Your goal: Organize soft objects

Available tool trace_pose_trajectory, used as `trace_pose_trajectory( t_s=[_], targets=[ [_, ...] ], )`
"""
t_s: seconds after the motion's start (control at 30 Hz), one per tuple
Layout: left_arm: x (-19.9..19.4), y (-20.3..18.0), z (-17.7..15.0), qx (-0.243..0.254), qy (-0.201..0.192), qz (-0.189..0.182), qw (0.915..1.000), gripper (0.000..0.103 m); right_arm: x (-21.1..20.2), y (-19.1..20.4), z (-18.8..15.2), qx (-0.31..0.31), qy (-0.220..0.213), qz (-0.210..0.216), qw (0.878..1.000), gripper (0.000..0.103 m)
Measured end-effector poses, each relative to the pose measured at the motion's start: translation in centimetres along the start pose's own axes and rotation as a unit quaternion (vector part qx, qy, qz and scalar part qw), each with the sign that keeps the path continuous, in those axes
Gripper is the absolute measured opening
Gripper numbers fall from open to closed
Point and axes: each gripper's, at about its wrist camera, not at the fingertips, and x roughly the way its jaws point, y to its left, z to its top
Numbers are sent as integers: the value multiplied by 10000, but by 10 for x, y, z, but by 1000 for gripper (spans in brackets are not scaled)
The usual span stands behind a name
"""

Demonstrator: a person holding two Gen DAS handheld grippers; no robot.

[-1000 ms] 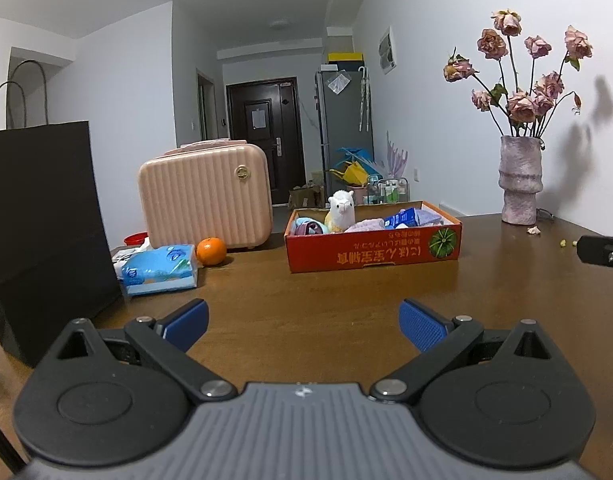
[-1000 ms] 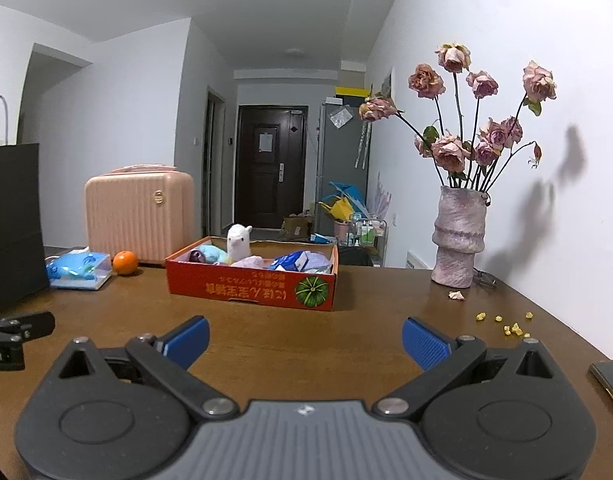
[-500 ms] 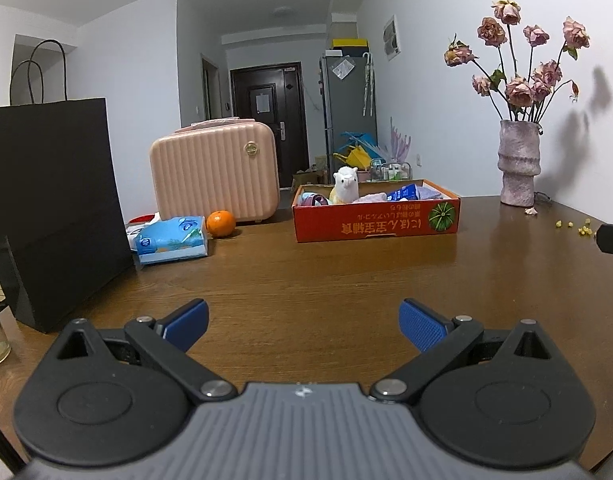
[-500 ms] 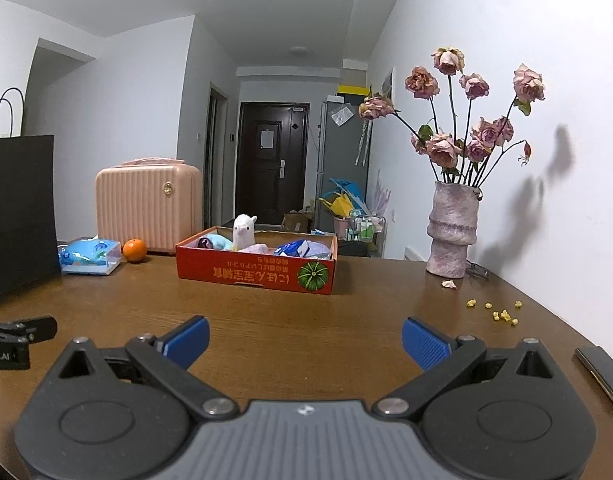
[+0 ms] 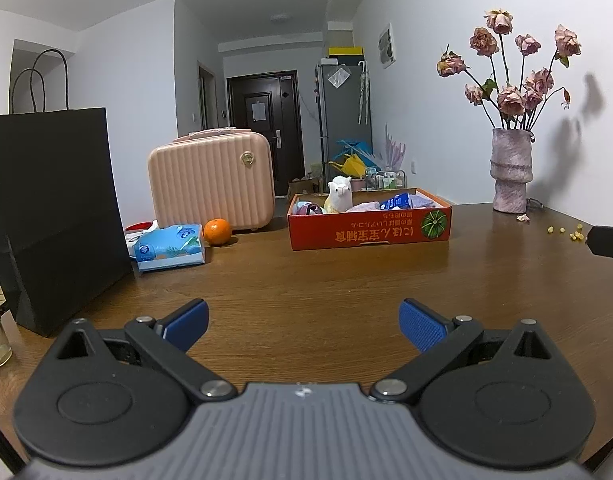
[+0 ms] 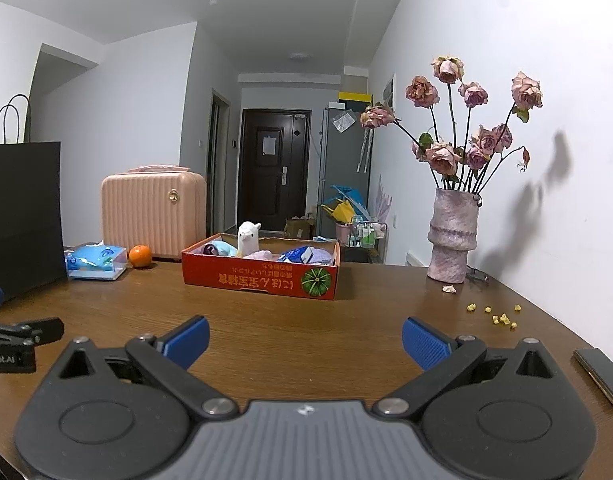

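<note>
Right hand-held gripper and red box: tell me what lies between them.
Nothing: in the right wrist view, only bare wooden table runs from the open right hand-held gripper to the red box.

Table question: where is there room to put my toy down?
The bare wooden table between the open grippers and the red cardboard box is free. The left edge is crowded: black paper bag, blue tissue pack, orange. The box is full.
</note>
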Motion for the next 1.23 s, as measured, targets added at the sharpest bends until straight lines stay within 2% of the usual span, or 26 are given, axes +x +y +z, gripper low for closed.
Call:
trace_pose_trajectory(
  t_s=[0.8, 1.23],
  targets=[
    [-6, -2, 1, 40, -100, -16, 9999, 103, -3, 1, 2, -12, -27, 7, 10000, 103],
    [-8, -2, 0, -5, -163, -167, 9997, 103, -3, 1, 2, -17, -4, 3, 10000, 103]
  ],
)
